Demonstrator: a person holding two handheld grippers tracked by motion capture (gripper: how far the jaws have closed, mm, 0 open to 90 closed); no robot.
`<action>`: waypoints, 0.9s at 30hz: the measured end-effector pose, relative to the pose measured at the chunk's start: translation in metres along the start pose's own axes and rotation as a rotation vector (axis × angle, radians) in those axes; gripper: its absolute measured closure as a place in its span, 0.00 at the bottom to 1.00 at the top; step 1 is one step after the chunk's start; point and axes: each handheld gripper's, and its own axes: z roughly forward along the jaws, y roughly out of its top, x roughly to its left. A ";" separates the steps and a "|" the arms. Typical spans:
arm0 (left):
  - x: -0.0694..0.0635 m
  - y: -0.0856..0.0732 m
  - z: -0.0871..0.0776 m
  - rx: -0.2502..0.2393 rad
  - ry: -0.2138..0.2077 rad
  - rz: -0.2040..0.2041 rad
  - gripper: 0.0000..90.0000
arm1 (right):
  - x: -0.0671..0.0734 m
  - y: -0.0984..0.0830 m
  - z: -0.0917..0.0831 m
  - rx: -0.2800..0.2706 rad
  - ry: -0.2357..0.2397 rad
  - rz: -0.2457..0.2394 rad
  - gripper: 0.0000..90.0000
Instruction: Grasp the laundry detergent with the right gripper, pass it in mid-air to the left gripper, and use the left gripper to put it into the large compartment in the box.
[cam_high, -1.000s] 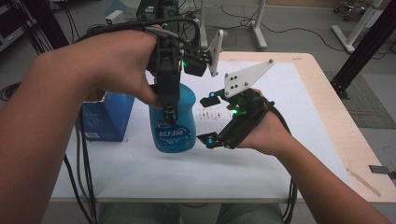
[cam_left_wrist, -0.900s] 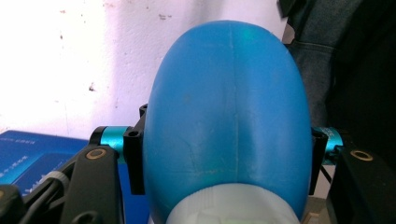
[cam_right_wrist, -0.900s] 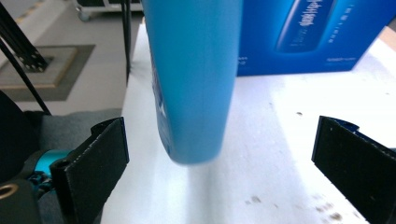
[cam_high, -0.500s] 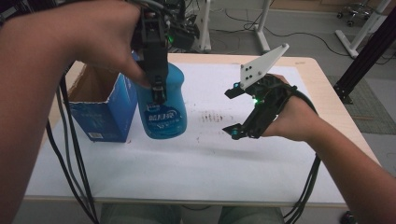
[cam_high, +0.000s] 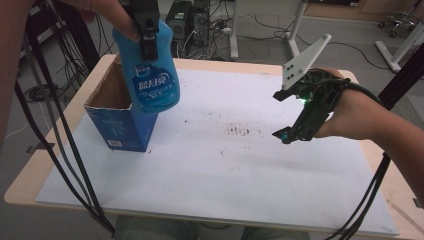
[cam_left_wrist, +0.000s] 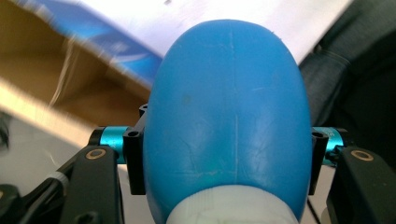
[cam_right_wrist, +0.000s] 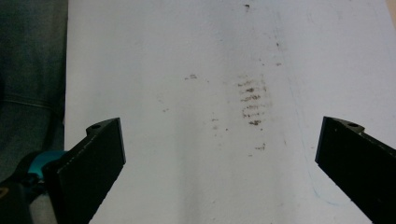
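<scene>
A blue plastic bottle (cam_high: 152, 80) with a printed label hangs in the air over the right edge of an open blue carton (cam_high: 117, 125). My left gripper (cam_high: 148, 40) is shut on the bottle's upper body from above. In the left gripper view, the bottle (cam_left_wrist: 229, 107) sits between the two black jaws, which press on both its sides, and the carton's brown inside (cam_left_wrist: 60, 88) lies beyond. My right gripper (cam_high: 281, 116) hovers open over the right half of the white mat. Nothing is between its jaws (cam_right_wrist: 224, 158).
A white mat (cam_high: 215, 170) covers the wooden table (cam_high: 25, 187). Dark smudges (cam_high: 240, 131) mark the mat's middle, and they are also seen as smudges (cam_right_wrist: 250, 100) in the right gripper view. Black cables trail from both grippers. Desk legs and computer towers stand beyond the far edge.
The left gripper has lifted the bottle off the mat, up and leftward to above the carton. The right gripper has risen and drawn away to the right, still open.
</scene>
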 end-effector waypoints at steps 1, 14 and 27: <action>0.004 -0.003 -0.003 0.000 0.006 -0.035 0.43 | -0.001 -0.002 -0.003 -0.001 -0.008 0.004 0.01; 0.058 -0.044 -0.010 -0.008 0.011 -0.543 0.43 | 0.001 -0.004 -0.005 0.019 -0.016 0.014 0.01; 0.087 -0.051 0.031 0.027 -0.031 -0.618 0.43 | 0.000 -0.004 -0.004 0.023 -0.022 0.019 0.01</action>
